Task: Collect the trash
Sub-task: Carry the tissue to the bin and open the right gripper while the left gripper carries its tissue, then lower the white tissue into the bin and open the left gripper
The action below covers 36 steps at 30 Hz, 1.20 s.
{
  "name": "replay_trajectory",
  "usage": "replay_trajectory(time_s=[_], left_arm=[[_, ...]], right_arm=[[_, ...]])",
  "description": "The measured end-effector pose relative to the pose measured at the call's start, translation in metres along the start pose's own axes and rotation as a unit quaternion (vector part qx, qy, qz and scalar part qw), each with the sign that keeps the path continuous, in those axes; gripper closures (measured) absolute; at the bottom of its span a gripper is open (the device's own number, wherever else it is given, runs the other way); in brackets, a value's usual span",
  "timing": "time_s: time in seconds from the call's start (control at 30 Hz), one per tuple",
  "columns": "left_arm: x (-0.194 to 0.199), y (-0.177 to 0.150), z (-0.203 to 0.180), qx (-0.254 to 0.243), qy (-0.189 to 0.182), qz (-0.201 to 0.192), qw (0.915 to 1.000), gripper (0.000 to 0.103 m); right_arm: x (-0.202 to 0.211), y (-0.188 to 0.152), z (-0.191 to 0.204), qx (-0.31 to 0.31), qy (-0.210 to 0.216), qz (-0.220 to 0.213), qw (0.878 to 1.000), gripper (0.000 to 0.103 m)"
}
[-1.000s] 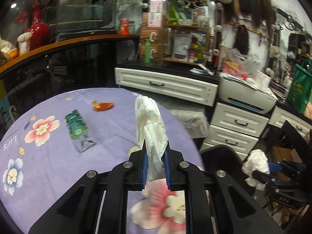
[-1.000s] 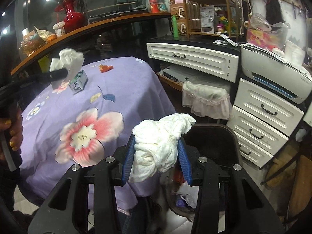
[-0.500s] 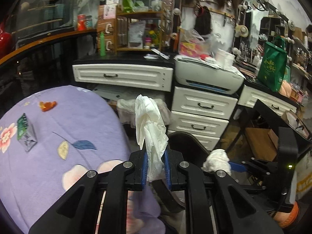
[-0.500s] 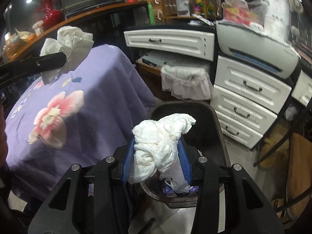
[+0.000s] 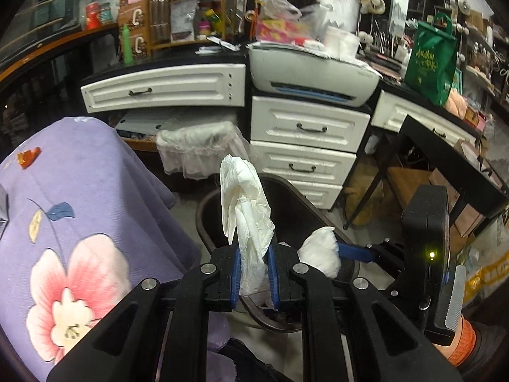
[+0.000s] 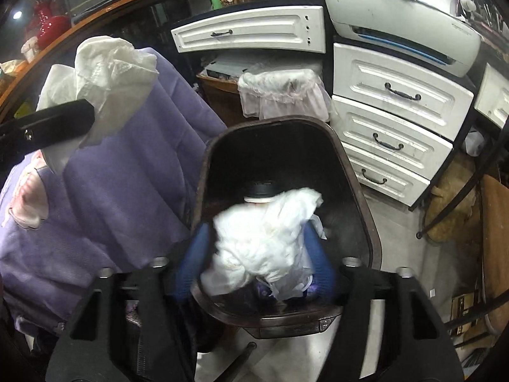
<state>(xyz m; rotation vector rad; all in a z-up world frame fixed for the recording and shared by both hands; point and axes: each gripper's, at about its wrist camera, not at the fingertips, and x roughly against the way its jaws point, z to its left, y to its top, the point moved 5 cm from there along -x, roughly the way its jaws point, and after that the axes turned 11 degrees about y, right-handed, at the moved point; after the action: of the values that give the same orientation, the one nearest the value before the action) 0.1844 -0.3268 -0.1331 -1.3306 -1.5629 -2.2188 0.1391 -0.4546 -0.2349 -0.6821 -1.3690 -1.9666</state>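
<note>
My left gripper (image 5: pixel 254 270) is shut on a white crumpled tissue (image 5: pixel 245 203) and holds it at the edge of the purple-clothed table (image 5: pixel 79 210), beside the dark open trash bin (image 5: pixel 286 207). The same tissue shows in the right wrist view (image 6: pixel 108 73). My right gripper (image 6: pixel 254 264) hangs over the bin (image 6: pixel 280 146) with its blue fingers spread wide; a white tissue wad (image 6: pixel 264 238) sits blurred between them. In the left wrist view that wad (image 5: pixel 319 251) still rests against a blue finger. Trash lies in the bin's bottom.
An orange wrapper (image 5: pixel 28 157) lies on the table's far side. White drawers (image 6: pixel 394 111) and a printer (image 6: pixel 404 16) stand behind the bin. A second bin with a white liner (image 6: pixel 283 92) stands by the table. A dark side table (image 5: pixel 445 159) stands at right.
Both grippers swung right from the table toward the bin. The right gripper's fingers have spread apart over the bin, loosening the wad. The left gripper still holds its tissue.
</note>
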Motion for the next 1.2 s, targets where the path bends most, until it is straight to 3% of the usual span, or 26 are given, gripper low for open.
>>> replay_trajectory(time_s=[0.6,0.97,1.03,1.07,1.13,1.17,1.2], left_arm=[[-0.034,-0.018,-0.021,-0.021,-0.012,0.049,0.9985,0.088],[-0.056,-0.015,-0.050,-0.041,-0.036,0.063,0.9965,0.088],[-0.058,-0.015,-0.054,-0.044,-0.043,0.065,0.9960,0.085],[-0.059,-0.015,-0.056,-0.045,-0.045,0.064,0.9959,0.077],[-0.057,-0.015,-0.057,-0.046,-0.047,0.060,0.9960,0.052],[-0.054,-0.014,-0.056,-0.044,-0.049,0.052,0.9964,0.035],[-0.052,-0.013,-0.055,-0.042,-0.051,0.044,0.9969,0.029]], right_arm=[[0.038,0.003,-0.055,-0.057,-0.050,-0.044,0.996,0.029],[0.047,0.002,-0.065,-0.072,-0.064,-0.054,0.994,0.029],[0.047,0.002,-0.066,-0.074,-0.065,-0.055,0.994,0.029],[0.047,0.002,-0.067,-0.075,-0.066,-0.054,0.994,0.029],[0.047,0.002,-0.068,-0.075,-0.067,-0.055,0.993,0.029],[0.047,0.002,-0.068,-0.076,-0.067,-0.055,0.993,0.029],[0.047,0.002,-0.069,-0.078,-0.068,-0.055,0.993,0.029]])
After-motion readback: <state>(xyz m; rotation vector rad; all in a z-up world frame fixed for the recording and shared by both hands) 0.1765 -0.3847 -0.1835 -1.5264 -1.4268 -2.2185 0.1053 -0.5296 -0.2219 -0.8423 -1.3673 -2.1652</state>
